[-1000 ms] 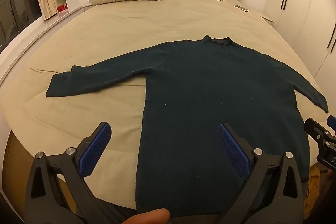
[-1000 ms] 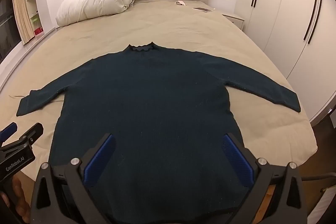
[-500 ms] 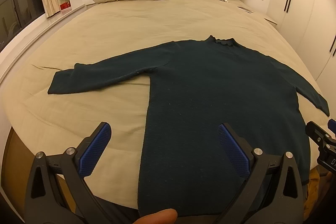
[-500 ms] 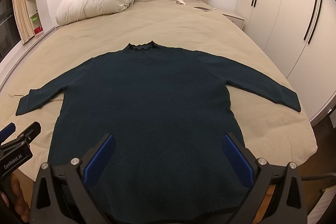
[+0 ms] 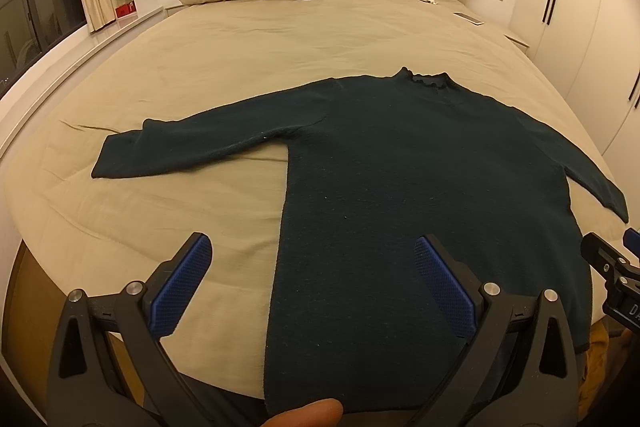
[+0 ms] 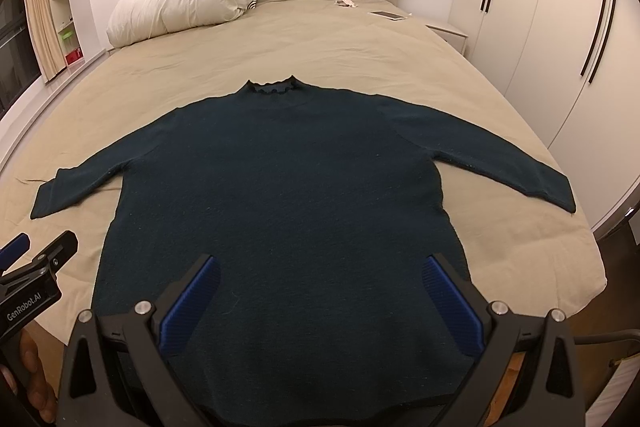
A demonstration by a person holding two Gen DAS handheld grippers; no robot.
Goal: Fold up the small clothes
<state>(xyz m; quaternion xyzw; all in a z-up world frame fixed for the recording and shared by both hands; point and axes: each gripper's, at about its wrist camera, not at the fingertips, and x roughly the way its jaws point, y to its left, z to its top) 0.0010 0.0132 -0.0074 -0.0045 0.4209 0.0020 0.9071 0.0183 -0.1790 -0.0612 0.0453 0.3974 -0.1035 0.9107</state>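
Sweater count is one: you have a single dark garment spread flat on the bed, collar toward the headboard, both sleeves stretched out sideways. One rolled duvet lies by the headboard. You hold two grippers. Your left gripper hangs above the sweater's left hem edge, jaws wide apart and empty. Your right gripper hangs above the hem's middle, likewise spread and holding nothing.
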